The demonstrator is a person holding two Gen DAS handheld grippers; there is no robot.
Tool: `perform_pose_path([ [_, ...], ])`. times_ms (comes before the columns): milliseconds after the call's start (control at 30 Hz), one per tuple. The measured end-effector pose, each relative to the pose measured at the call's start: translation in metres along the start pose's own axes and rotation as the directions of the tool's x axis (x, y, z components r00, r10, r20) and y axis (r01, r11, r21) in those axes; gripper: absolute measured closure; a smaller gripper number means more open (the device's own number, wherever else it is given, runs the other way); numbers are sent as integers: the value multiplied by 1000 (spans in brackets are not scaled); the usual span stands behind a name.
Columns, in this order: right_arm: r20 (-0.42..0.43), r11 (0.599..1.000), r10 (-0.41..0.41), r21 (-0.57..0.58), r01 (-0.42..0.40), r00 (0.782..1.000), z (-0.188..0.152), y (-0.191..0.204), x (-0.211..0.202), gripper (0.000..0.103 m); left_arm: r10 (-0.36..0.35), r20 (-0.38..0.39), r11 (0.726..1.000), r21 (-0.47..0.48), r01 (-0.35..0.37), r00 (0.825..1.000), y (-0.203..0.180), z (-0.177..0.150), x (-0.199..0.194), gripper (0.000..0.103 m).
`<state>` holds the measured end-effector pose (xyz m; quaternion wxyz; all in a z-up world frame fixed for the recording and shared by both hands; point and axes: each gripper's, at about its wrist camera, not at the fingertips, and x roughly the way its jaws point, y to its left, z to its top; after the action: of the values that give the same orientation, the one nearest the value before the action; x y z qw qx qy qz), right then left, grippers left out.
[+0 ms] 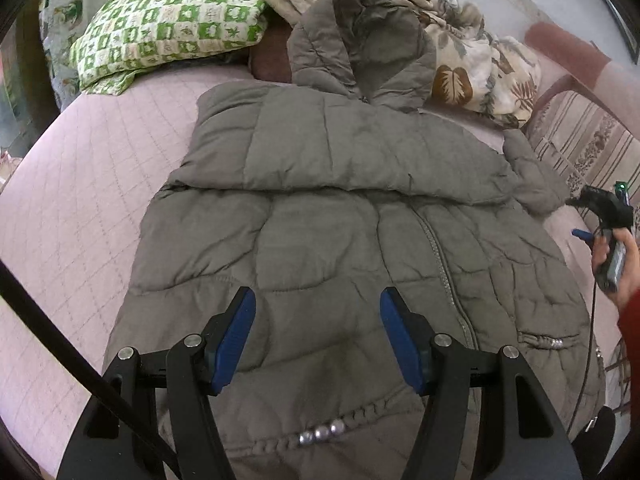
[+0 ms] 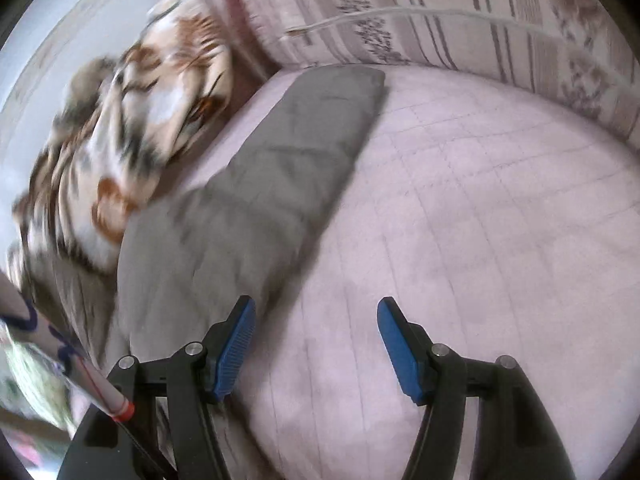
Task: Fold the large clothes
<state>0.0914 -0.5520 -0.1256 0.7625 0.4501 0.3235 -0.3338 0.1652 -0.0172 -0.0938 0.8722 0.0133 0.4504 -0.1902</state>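
A grey quilted hooded jacket [image 1: 340, 216] lies front-up on a pink quilted bed [image 1: 80, 200], one sleeve folded across its chest, hood [image 1: 360, 44] toward the pillows. My left gripper [image 1: 318, 308] is open and empty, above the jacket's lower front. My right gripper [image 2: 316, 316] is open and empty over the pink cover, just right of the jacket's other sleeve [image 2: 280, 152], which lies stretched out. The right gripper also shows at the left wrist view's right edge [image 1: 600, 208], beside that sleeve's cuff.
A green checked pillow [image 1: 168, 20] and a crumpled leaf-print blanket [image 1: 472, 64] lie at the head of the bed. A striped bolster [image 2: 440, 12] with a white cable on it runs along the far side.
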Motion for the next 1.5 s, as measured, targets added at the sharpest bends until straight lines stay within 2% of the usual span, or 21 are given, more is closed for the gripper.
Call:
perform_pose_path([
  [167, -5, 995, 61, 84, -61, 998, 33, -8, 28, 35, -29, 2, 999, 30, 29, 1000, -7, 0, 10, 39],
  [267, -7, 990, 88, 108, -87, 996, 51, -5, 49, 35, -33, -24, 998, 56, 35, 999, -13, -3, 21, 39],
  [433, 18, 988, 86, 129, -88, 996, 73, -3, 75, 36, 20, -40, 995, 100, -16, 999, -23, -8, 36, 39],
  [467, 13, 990, 73, 121, -74, 997, 75, -1, 78, 41, 34, -34, 993, 114, -30, 999, -25, -8, 38, 39],
  [533, -18, 998, 22, 62, -21, 1000, 82, 9, 79, 87, 47, -29, 991, 128, -43, 998, -28, -9, 39, 39],
  [567, -32, 999, 27, 35, -26, 999, 86, 13, 76, 90, 52, -28, 990, 135, -48, 998, -29, -9, 39, 39],
  [733, 55, 994, 4, -112, 3, 998, 98, 54, 17, 93, 32, -35, 994, 104, -28, 999, -24, -8, 32, 39],
  [867, 117, 972, 47, -233, -19, 992, 89, 104, -44, 94, 18, 5, 998, 64, -19, 1000, -17, -1, 17, 39],
  [1000, 118, 918, 150, -386, -94, 982, 52, 172, -101, 94, 43, 86, 998, 34, -46, 995, -2, 8, -8, 39],
  [1067, 92, 882, 192, -453, -131, 977, 28, 202, -116, 95, 87, 118, 996, 23, -90, 989, 8, 12, -16, 39],
  [1167, 1, 796, 256, -567, -210, 967, -30, 252, -130, 95, 167, 162, 986, -10, -168, 973, 27, 19, -26, 39],
  [1233, -74, 738, 276, -622, -261, 958, -73, 274, -127, 95, 201, 179, 980, -55, -194, 963, 44, 26, -33, 39],
  [1333, -209, 648, 257, -687, -328, 944, -148, 299, -105, 95, 236, 180, 968, -134, -214, 955, 73, 31, -40, 39],
  [1400, -285, 610, 209, -710, -352, 935, -194, 306, -81, 94, 264, 179, 956, -178, -233, 948, 89, 32, -42, 39],
  [1467, -331, 595, 153, -722, -354, 931, -229, 305, -58, 92, 300, 164, 941, -211, -263, 940, 103, 32, -41, 39],
  [1500, -349, 593, 115, -727, -346, 930, -250, 302, -43, 90, 302, 149, 937, -230, -264, 942, 110, 32, -40, 39],
])
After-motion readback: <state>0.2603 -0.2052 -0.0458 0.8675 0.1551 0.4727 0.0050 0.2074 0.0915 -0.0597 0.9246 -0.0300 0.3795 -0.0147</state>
